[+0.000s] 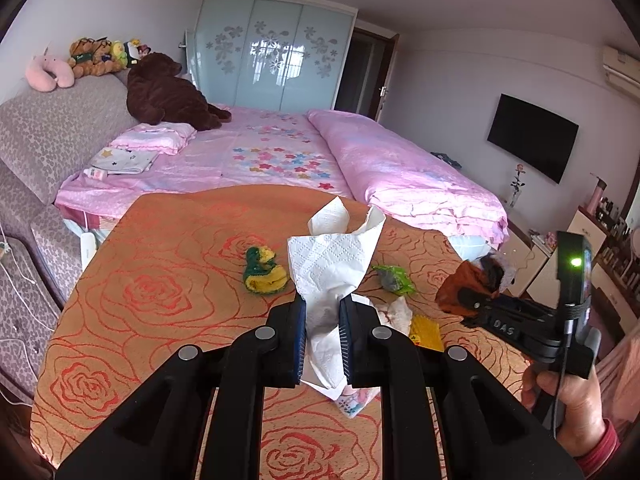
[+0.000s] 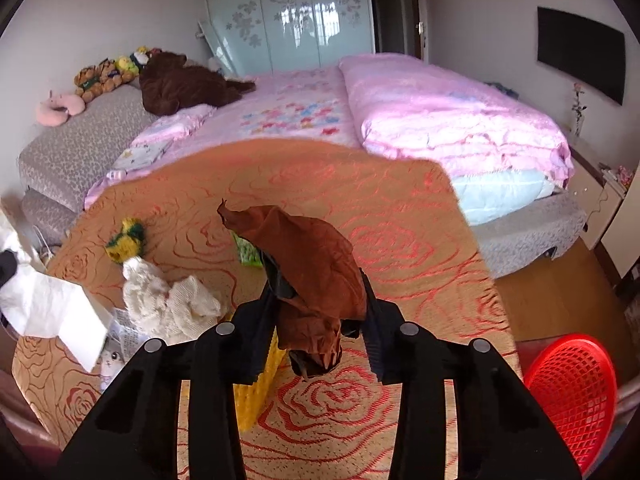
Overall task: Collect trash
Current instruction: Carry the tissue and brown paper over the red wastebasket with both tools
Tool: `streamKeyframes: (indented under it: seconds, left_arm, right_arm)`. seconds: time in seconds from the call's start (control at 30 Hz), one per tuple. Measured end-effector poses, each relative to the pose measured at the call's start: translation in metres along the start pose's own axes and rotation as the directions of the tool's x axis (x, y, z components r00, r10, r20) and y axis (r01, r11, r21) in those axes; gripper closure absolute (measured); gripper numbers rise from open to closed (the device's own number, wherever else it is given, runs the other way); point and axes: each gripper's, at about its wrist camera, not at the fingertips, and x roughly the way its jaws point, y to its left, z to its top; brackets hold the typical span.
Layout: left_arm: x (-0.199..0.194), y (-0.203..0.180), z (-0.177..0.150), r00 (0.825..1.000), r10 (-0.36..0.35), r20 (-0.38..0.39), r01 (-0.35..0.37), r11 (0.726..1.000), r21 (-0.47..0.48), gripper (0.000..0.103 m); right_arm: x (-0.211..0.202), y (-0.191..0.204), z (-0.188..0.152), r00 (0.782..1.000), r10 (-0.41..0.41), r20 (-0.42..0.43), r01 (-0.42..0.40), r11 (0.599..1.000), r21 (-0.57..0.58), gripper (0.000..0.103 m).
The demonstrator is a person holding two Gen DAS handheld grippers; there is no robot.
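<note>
A desk [image 1: 160, 248] draped in an orange cloth with red rose outlines is seen from two wrist cameras, with a pink-covered bed [image 1: 280, 152] behind it.

The left hand-held gripper [image 1: 322, 334] is clamped on a white paper tissue [image 1: 328, 264], which is pinched between the blue pads and stands up above them in loose folds. The right hand-held gripper [image 2: 320, 320] is closed around a crumpled brown piece of trash [image 2: 316, 264], possibly a dried leaf or a scrap of brown paper; the material is hard to make out. It is held between the black fingers, above the desk, and rises to a point over them. In the left view, this gripper is seen at the right, gripped by a person's hand [image 1: 568, 404].

More trash is scattered on the cloth: a green and yellow knitted scrap [image 1: 264, 270] to the left, a crumpled green wrapper [image 1: 394, 278] beyond the grippers, a cream-coloured rag [image 2: 168, 304] near the left side, and a yellow ridged object [image 2: 256, 384] just below the right gripper. A red plastic mesh basket [image 2: 572, 396] is seen beside the desk at the right edge.
</note>
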Motion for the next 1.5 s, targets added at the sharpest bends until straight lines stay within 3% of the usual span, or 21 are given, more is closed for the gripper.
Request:
streamKeyframes:
  seconds: [0.47, 0.77, 0.97, 1.2, 1.5]
  left_arm:
    - [0.0, -0.046, 0.015, 0.994, -0.11, 0.018, 0.107, 0.989, 0.098, 0.09]
    - [0.014, -0.102, 0.011, 0.977, -0.212, -0.035, 0.214, 0.959, 0.185, 0.09]
    - [0.024, -0.145, 0.009, 0.953, -0.292, -0.084, 0.304, 0.924, 0.231, 0.09]
    - [0.036, -0.207, -0.003, 0.914, -0.378, -0.148, 0.406, 0.866, 0.293, 0.09]
    - [0.058, -0.271, -0.022, 0.866, -0.441, -0.236, 0.498, 0.806, 0.319, 0.09]
  right_arm:
    - [-0.097, -0.045, 0.003, 0.984, -0.057, 0.167, 0.045, 0.996, 0.076, 0.066]
    - [-0.133, -0.085, -0.01, 0.971, -0.155, 0.184, 0.128, 0.981, 0.148, 0.066]
    - [-0.157, -0.113, -0.019, 0.954, -0.228, 0.195, 0.191, 0.963, 0.19, 0.066]
    - [-0.172, -0.149, -0.039, 0.936, -0.309, 0.17, 0.26, 0.931, 0.257, 0.066]
    - [-0.174, -0.183, -0.065, 0.92, -0.373, 0.121, 0.321, 0.894, 0.312, 0.066]
